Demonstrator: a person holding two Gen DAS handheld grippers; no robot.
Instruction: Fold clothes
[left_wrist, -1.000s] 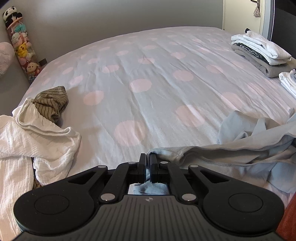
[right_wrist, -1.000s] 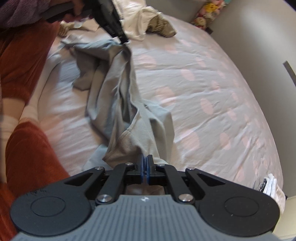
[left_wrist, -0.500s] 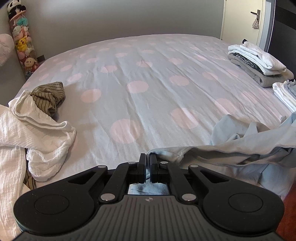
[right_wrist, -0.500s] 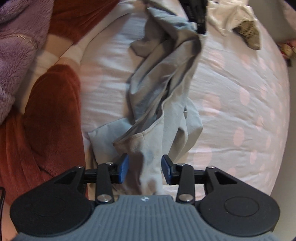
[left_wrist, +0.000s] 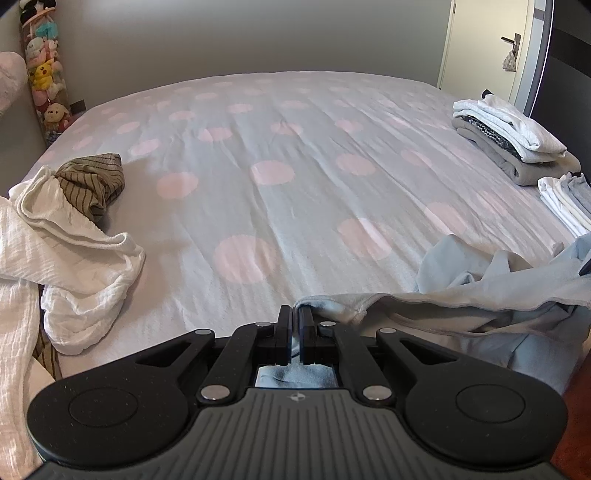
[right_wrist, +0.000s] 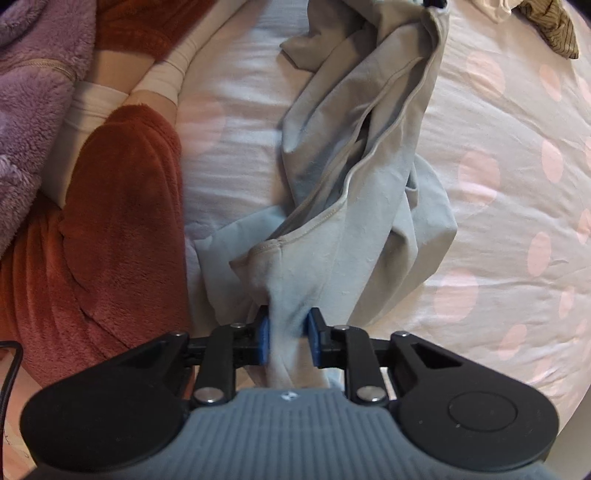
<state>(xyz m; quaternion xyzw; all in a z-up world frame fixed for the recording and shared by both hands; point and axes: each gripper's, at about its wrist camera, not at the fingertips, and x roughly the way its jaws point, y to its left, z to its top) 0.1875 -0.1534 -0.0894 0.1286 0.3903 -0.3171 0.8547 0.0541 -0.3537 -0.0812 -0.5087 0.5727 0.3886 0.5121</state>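
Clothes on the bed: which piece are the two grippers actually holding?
The pale grey-blue garment. The left gripper pinches one edge, the right gripper is closing on another bunch. The white cloth and striped piece lie untouched.

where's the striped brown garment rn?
Left wrist view: the striped brown garment lies crumpled at the bed's left side, against the white muslin cloth. Right wrist view: top right corner.
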